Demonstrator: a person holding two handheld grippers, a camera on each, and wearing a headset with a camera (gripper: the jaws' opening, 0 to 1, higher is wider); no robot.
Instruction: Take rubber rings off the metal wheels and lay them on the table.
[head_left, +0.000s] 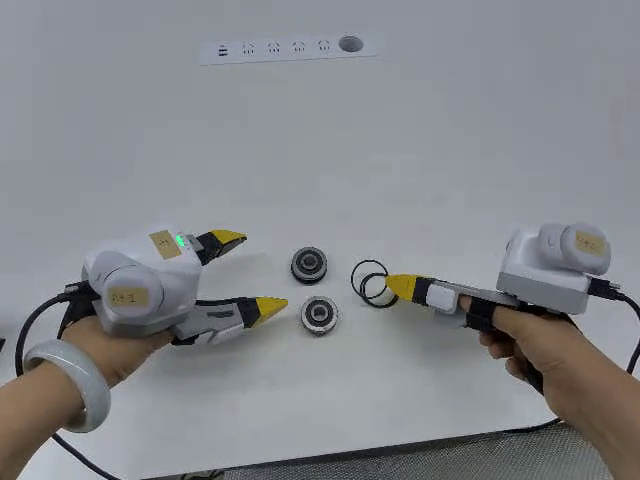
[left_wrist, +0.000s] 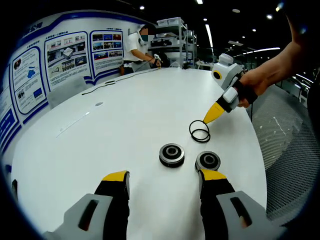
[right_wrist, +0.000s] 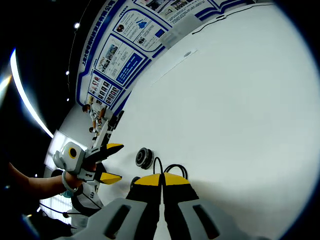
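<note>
Two metal wheels with dark rims lie flat at mid-table, the far wheel (head_left: 309, 264) (left_wrist: 171, 154) (right_wrist: 143, 157) and the near wheel (head_left: 319, 314) (left_wrist: 207, 161). Just right of them, two loose black rubber rings (head_left: 372, 283) (left_wrist: 199, 132) (right_wrist: 174, 167) lie overlapping on the table. My left gripper (head_left: 250, 273) (left_wrist: 164, 177) is open, its yellow tips a little left of the wheels and holding nothing. My right gripper (head_left: 398, 288) (right_wrist: 161, 180) is shut, and its tip touches the right edge of the rings. I cannot tell whether it pinches a ring.
A white power strip (head_left: 290, 47) lies at the far side of the white table (head_left: 330, 400). The table's front edge runs close below the hands. Black cables trail from both grippers. A person (left_wrist: 136, 42) stands far off by the wall posters.
</note>
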